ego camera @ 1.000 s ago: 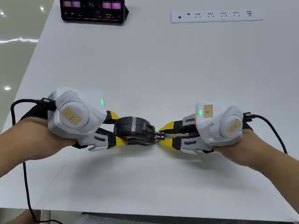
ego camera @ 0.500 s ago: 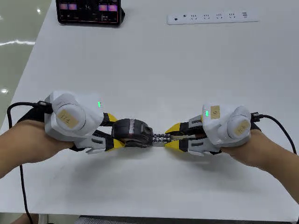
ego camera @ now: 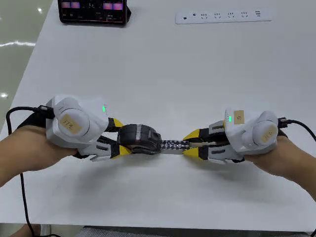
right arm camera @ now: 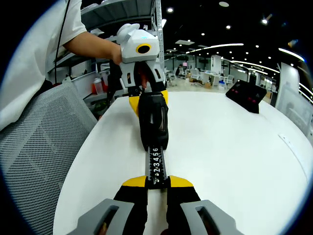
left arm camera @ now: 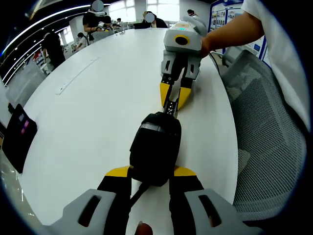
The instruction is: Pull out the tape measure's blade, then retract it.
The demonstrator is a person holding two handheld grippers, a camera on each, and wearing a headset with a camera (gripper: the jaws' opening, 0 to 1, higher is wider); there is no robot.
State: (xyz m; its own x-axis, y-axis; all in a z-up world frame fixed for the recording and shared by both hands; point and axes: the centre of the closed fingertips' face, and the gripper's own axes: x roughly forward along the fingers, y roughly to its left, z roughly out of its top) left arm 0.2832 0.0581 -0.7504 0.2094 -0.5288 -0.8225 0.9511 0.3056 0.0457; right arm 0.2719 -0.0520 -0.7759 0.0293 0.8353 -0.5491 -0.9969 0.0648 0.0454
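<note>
Near the front edge of the tabletop (ego camera: 163,74), my left gripper (ego camera: 121,137) is closed around the tape measure (ego camera: 139,139). Its yellow-tipped jaws clamp the black case on both sides, and the case rests on the surface. Just to its right, my right gripper (ego camera: 190,144) is pinched narrow on the end of the blade (ego camera: 173,145). A short numbered length spans the gap between the two grippers. Assessment: the pull-out is at an early stage. Hazards: the thin blade end could slip from the right jaws under spring load and snap back. A pull off the case's line could twist the case or kink the blade. Well apart, along the far edge, lie a power strip (ego camera: 223,16) and a dark screen (ego camera: 94,11).
</note>
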